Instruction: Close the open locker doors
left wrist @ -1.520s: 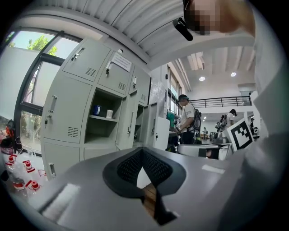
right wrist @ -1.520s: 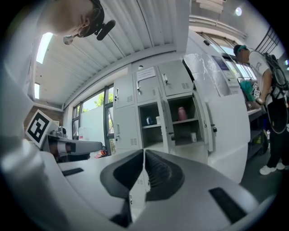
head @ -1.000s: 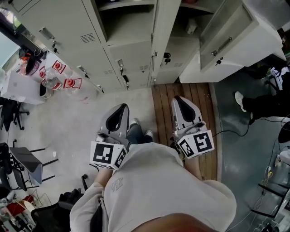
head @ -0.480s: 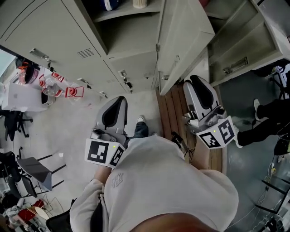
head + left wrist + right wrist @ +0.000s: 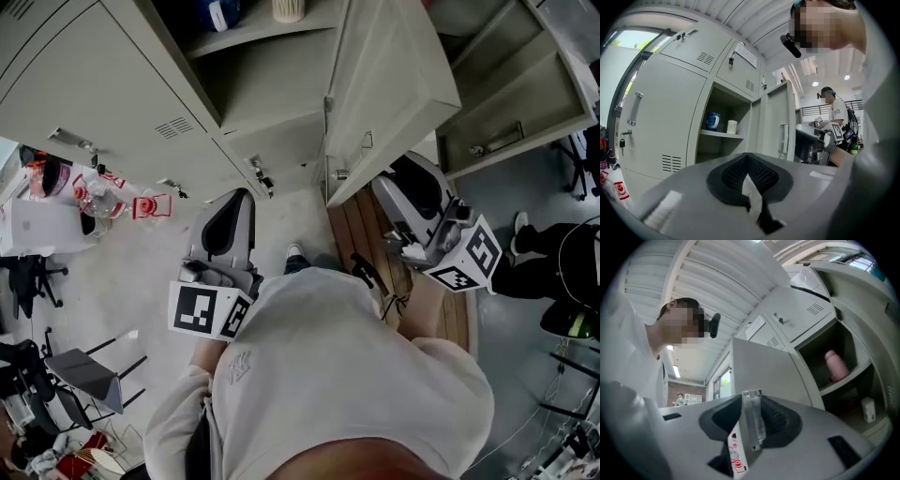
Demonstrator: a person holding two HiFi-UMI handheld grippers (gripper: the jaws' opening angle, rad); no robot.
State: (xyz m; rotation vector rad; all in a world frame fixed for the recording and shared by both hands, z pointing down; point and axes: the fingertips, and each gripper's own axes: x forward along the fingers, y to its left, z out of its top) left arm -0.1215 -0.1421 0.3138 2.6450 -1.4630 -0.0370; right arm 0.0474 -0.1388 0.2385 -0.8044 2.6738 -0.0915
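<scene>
Grey lockers fill the top of the head view. The middle locker door (image 5: 384, 94) stands open, with a metal handle (image 5: 367, 141) on its face. A second door (image 5: 511, 103) hangs open at the right. My right gripper (image 5: 396, 186) is shut, raised just under the middle door's lower edge. In the right gripper view that door (image 5: 764, 371) fills the space ahead and its handle (image 5: 752, 425) lines up with the slit between the jaws; I cannot tell if they touch. My left gripper (image 5: 232, 208) is shut, held lower, and points at the open compartment (image 5: 724, 140).
A blue mug (image 5: 711, 120) and a white cup (image 5: 732, 126) stand on the open shelf. A pink bottle (image 5: 836, 365) sits in the right compartment. Red-labelled bottles (image 5: 122, 199) lie on the floor at left, near a chair (image 5: 84, 375). Another person (image 5: 832, 112) stands behind.
My right gripper has risen and moved right, up to the middle door. The head view has tilted up the lockers. The left gripper has hardly shifted.
</scene>
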